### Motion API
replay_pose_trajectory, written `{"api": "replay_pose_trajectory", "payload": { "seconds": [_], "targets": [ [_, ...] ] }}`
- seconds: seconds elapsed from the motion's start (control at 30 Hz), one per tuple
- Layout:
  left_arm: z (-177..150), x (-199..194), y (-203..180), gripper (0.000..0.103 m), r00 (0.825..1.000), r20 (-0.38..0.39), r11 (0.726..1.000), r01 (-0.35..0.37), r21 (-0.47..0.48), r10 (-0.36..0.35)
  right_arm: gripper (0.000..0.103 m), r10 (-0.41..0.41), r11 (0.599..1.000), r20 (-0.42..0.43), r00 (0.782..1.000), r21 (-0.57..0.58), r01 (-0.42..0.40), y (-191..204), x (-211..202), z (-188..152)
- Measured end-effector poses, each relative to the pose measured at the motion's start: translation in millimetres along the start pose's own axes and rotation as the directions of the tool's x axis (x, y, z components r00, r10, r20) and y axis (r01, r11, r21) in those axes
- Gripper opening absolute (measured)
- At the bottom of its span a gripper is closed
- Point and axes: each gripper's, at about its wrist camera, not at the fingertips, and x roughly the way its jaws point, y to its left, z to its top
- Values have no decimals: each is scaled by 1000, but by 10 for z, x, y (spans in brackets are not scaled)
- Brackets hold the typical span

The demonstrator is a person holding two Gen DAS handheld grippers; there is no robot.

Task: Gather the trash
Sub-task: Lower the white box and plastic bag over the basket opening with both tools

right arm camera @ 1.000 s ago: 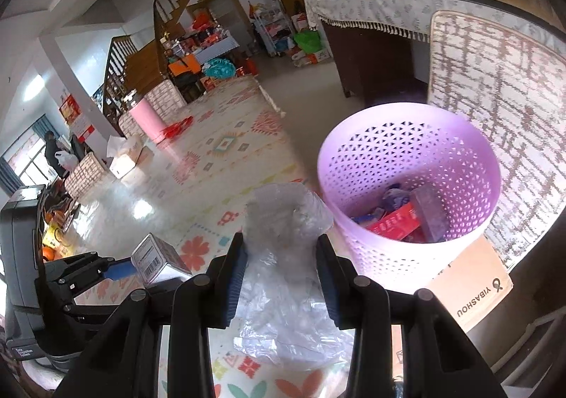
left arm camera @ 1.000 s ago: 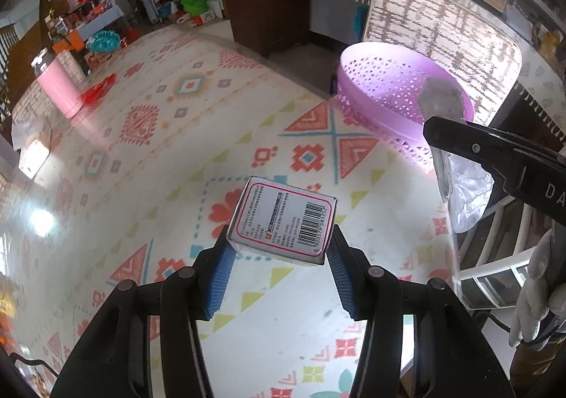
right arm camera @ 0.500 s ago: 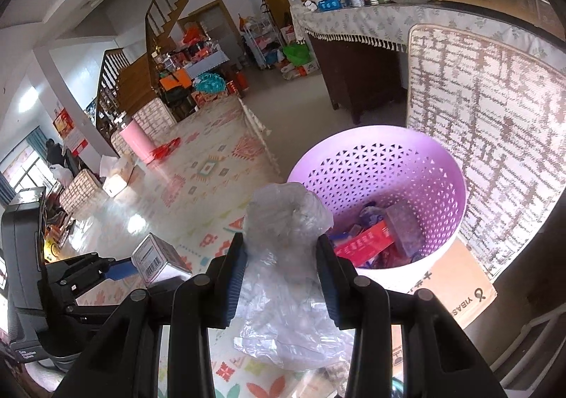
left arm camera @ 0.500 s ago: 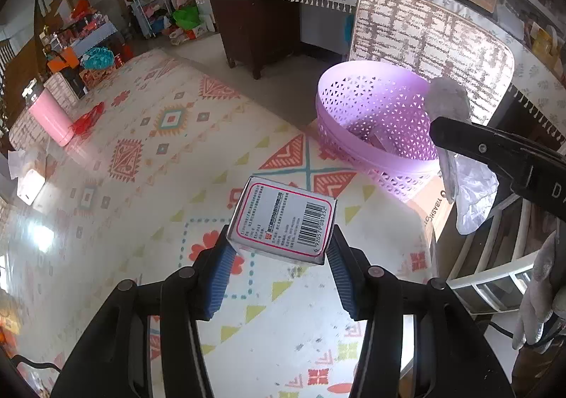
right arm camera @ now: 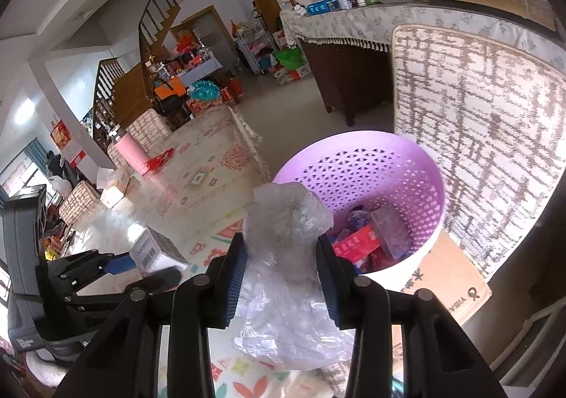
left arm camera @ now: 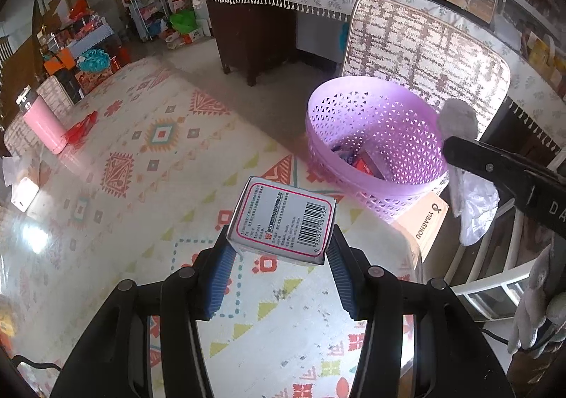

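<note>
The left gripper (left arm camera: 281,258) is closed partway on a small white cardboard box with a red border and a barcode (left arm camera: 283,219), its blue pads pressing the box's two sides and holding it above the patterned floor mat (left arm camera: 141,164). The right gripper (right arm camera: 281,262) is likewise clamped partway on a crumpled clear plastic bag (right arm camera: 283,221), whose loose end hangs below the fingers. A round lilac plastic basket with a perforated wall (right arm camera: 357,164) stands at the mat's edge, on a flat brown cardboard piece (right arm camera: 456,285), just in front of a woven chair back (right arm camera: 477,108). Red and purple packets (right arm camera: 375,235) lie in its bottom. The bag hangs just beside the basket's near rim; the box is near it, over the mat.
</note>
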Motion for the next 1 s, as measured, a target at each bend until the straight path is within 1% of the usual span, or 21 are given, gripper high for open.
{"api": "replay_pose_trajectory", "payload": {
  "seconds": [0.23,0.43,0.57,0.77,1.0],
  "targets": [
    [121,12,-24,50,999,-7,999,50,-5,-50,44,-60,997,30,998,49,58,-382,-245,-60],
    [306,67,-174,50,995,1,995,101,-2,-101,45,-111,989,33,993,98,107,-724,-391,-112],
    [365,123,-273,50,994,-2,993,114,8,-114,45,-128,985,38,991,123,122,-903,-466,-129],
    [373,182,-397,50,994,-9,994,105,22,-105,45,-122,985,40,992,129,116,-991,-451,-137],
    [347,196,-471,50,998,12,997,63,35,-64,45,-99,990,38,994,108,95,-897,-366,-161]
  ]
}}
